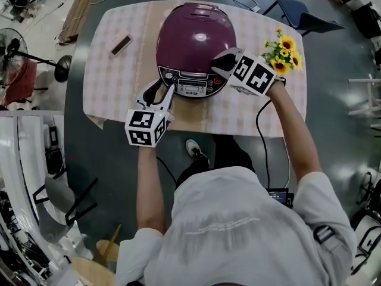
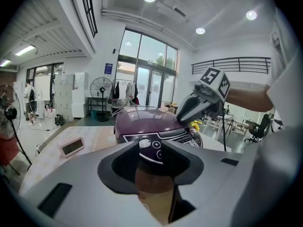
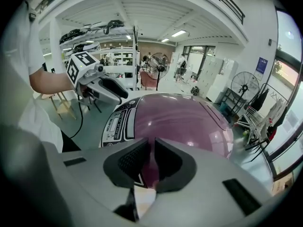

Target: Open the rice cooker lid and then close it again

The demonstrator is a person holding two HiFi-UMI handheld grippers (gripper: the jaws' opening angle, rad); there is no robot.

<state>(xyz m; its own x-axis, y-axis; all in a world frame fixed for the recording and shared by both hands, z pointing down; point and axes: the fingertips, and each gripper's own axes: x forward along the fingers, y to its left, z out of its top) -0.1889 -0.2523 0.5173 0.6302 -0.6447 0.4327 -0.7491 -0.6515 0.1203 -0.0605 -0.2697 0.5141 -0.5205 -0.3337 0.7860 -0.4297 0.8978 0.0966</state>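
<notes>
A purple rice cooker (image 1: 196, 37) stands at the back middle of the checked table (image 1: 113, 94), lid down. Its control panel (image 1: 191, 87) faces me. My left gripper (image 1: 162, 93) is at the cooker's front left, jaws open, with the panel buttons (image 2: 154, 145) showing through the gap and nothing held. My right gripper (image 1: 221, 64) hangs over the lid's front right edge, tilted downward. In the right gripper view its jaws (image 3: 152, 162) stand nearly together with only a thin slit, nothing between them, and the purple lid (image 3: 184, 119) just beyond.
A small digital clock (image 1: 121, 44) lies at the table's back left. A pot of sunflowers (image 1: 281, 52) stands at the right, close behind my right hand. A floor fan (image 1: 12, 52) and a dark chair (image 1: 303, 14) stand off the table.
</notes>
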